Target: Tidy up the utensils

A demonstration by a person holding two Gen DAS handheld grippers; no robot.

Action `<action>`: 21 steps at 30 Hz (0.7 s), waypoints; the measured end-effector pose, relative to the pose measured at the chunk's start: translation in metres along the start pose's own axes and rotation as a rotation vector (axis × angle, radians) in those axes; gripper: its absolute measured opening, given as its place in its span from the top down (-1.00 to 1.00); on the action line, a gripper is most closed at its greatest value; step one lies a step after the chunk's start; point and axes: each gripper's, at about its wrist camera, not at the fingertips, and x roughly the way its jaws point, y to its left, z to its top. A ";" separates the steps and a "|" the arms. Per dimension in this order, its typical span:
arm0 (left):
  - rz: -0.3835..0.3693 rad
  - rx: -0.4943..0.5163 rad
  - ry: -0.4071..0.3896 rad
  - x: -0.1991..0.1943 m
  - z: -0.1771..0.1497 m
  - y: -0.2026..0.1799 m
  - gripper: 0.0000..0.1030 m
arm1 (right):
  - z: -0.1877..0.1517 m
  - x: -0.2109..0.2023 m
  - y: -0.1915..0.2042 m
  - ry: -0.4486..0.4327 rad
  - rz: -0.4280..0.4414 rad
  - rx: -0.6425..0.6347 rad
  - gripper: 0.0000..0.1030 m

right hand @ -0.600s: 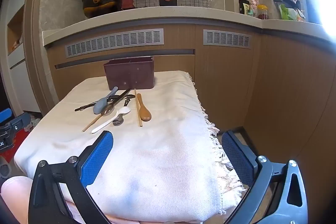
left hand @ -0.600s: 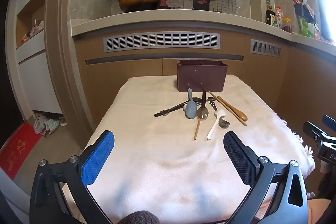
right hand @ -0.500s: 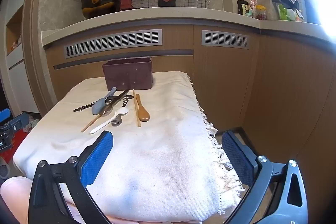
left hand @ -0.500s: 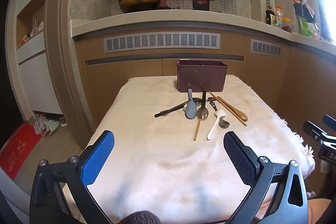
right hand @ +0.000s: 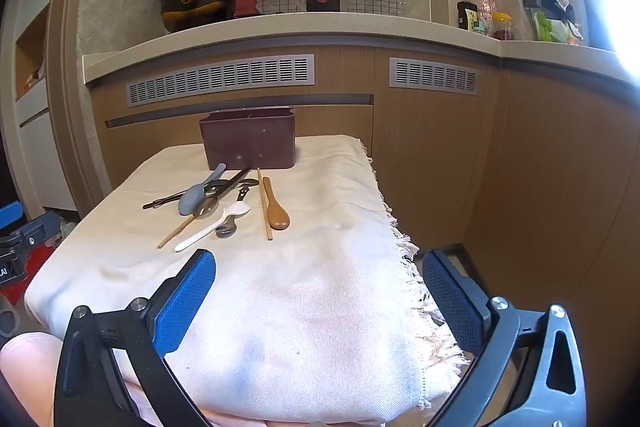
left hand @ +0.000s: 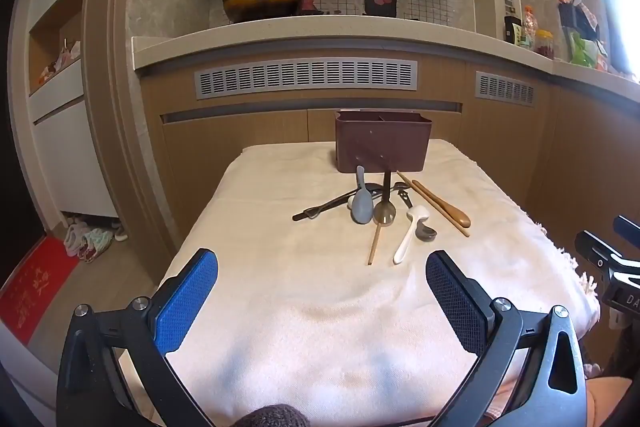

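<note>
The utensils (left hand: 384,215) lie in a loose pile on the cloth-covered surface (left hand: 320,307), just in front of the empty brown holder (left hand: 382,147). The left tool (left hand: 322,287) and the right tool (right hand: 318,285) hang wide open, holding nothing, well short of the pile. No step has begun; the next move calls for reaching one utensil and closing on it.

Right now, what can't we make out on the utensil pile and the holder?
- Brown holder: inside hidden by its front wall, both views; only a divider shows at the rim in the left wrist view.
- Dark utensils: overlapped by the grey spoon, count unclear.
- Metal spoon: half under the white spoon.
</note>
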 end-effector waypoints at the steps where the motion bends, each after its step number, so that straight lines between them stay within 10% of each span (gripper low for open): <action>1: 0.000 0.000 0.000 0.000 0.000 0.000 -1.00 | 0.000 0.000 0.000 0.000 0.001 0.000 -1.00; 21: 0.001 0.002 0.005 0.005 0.000 -0.003 -1.00 | 0.000 0.004 0.000 0.018 0.018 0.008 -1.00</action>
